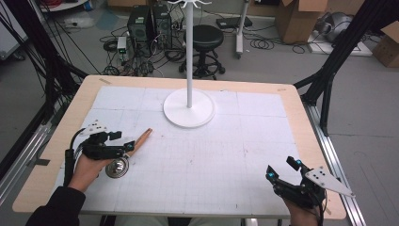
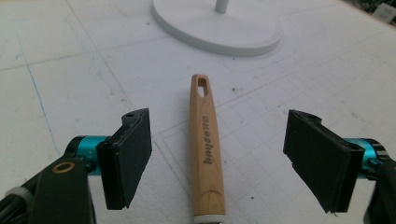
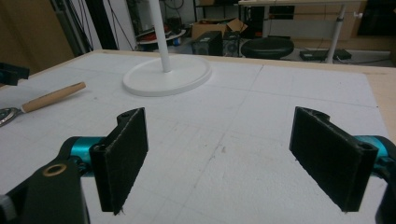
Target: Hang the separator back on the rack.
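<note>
The left tongs [image 2: 217, 158] are released, one pad on each side of the wooden-handled metal spoon [image 2: 207, 154] on the desk [image 1: 291, 99]. Its handle points straight away, toward the white round stand [image 2: 219, 28]. The right tongs [image 3: 219, 158] are released, far off.

Lighting was even, diffuse overhead, bright enough throughout. The white mat [image 1: 244, 155] ran near clipping in the high view, so grid lines looked faint. Shadows were soft: a small one sat under the stand's base [image 1: 188, 108], short ones under the hands. The high view was low-res and slightly soft, with mild barrel bend at the table edges [image 1: 301, 101]. In the left gripper view the wooden handle [image 2: 206, 144] was sharp, its lettering readable, with a faint sheen; near jaw pads were slightly soft. In the right gripper view the background room was dimmer and a bit blurred, and the black pads [image 3: 122, 156] held little detail.
</note>
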`<state>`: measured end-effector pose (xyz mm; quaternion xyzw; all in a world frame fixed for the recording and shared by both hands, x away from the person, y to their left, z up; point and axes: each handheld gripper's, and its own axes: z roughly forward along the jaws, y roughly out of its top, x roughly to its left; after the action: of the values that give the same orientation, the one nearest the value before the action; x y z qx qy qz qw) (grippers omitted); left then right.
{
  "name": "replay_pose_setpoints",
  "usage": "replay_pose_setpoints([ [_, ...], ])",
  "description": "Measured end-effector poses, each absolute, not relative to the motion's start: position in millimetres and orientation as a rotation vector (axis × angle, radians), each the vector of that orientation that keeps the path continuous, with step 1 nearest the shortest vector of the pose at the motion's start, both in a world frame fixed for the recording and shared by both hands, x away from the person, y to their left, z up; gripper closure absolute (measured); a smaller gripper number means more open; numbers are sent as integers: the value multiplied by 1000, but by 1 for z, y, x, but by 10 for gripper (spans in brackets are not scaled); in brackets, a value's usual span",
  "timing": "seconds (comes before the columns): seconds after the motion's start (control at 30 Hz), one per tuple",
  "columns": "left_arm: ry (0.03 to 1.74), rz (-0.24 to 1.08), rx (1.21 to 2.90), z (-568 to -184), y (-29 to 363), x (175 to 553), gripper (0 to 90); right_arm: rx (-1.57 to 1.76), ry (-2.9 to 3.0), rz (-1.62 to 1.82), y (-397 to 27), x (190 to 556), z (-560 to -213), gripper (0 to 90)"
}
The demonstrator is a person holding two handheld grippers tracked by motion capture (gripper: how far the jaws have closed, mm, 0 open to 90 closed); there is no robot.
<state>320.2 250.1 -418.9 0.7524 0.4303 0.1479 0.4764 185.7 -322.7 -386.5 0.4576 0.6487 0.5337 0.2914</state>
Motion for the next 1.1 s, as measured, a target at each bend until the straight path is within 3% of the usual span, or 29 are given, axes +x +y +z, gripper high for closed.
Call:
replay_pose_setpoints([
  [0.3, 1068, 345, 1972, -435, 236, 333, 264, 1219, 1735, 1423, -322, 186, -387, 180],
  [0.67, 1085, 371, 2154, -437, 213, 351, 375, 1220, 1739, 1425, -322, 186, -387, 180],
  [1.0, 1077, 404, 2187, -436, 206, 354, 548, 1219, 1733, 1428, -323, 185, -386, 180],
  [1.1, 1074, 394, 2189, -435, 205, 353, 646, 1217, 1730, 1425, -323, 185, -386, 180],
])
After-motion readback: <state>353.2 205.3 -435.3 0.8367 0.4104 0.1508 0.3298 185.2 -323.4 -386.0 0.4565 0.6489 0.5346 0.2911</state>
